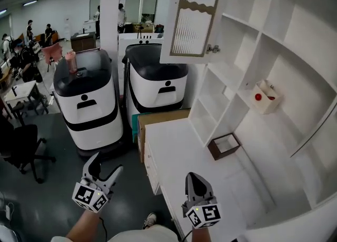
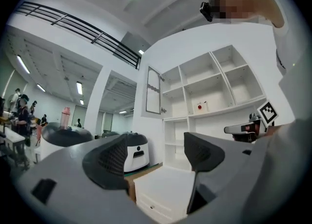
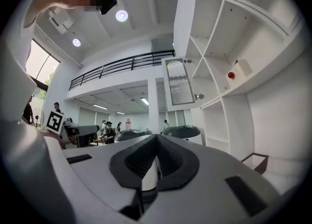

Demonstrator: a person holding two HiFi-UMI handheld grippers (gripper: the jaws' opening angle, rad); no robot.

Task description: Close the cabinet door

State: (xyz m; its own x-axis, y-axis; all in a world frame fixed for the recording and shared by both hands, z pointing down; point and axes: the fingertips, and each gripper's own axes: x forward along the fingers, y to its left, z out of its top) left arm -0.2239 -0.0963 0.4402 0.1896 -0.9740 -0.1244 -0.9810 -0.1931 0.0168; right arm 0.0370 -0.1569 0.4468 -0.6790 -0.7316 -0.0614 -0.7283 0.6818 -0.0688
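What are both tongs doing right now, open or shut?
The left tongs are open, holding nothing.
The right tongs are shut, holding nothing.

The left gripper is held low, its jaws wide apart and nothing between them. The right gripper is beside it, a little lower, with the jaws pressed together and empty.
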